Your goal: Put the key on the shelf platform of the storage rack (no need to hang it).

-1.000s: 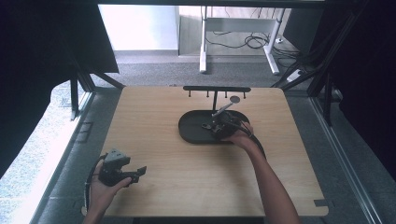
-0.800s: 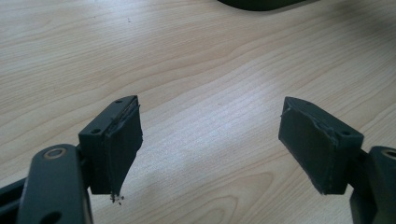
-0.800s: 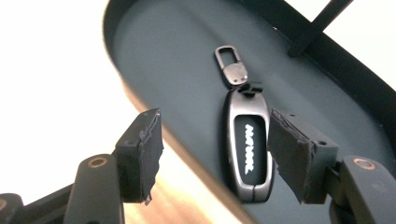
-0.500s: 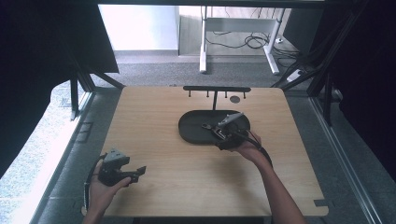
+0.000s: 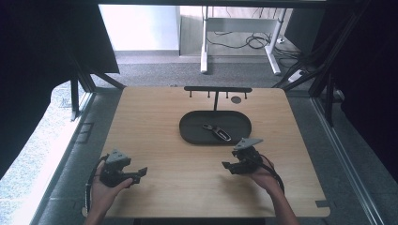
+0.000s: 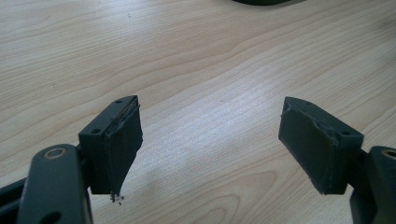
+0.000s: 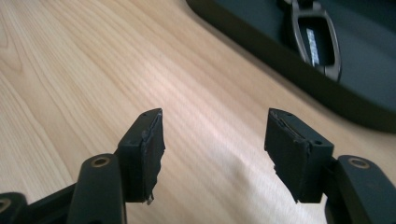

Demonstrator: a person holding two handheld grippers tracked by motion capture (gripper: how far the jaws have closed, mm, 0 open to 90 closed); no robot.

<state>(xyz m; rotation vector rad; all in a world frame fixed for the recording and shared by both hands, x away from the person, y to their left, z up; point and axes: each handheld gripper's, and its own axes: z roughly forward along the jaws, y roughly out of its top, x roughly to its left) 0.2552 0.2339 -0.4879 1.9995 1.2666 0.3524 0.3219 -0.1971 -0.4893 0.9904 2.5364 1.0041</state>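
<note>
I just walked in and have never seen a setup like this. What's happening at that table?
A person sits at a wooden table with a two-jaw gripper in each hand. The right gripper has just pulled back from the black tray, where a car key now lies; its jaws have been closing and hold nothing. The left gripper waits open near the table's front left.

— Where are the left tongs (image 5: 139, 174)?

— Low at the person's left, gripped in the left hand (image 5: 105, 190), jaws spread wide with nothing between them.

— And the right tongs (image 5: 228, 165)?

— In the right hand (image 5: 264, 174), forearm angling in from below — jaws have just been closing, yet stand apart, empty.
</note>
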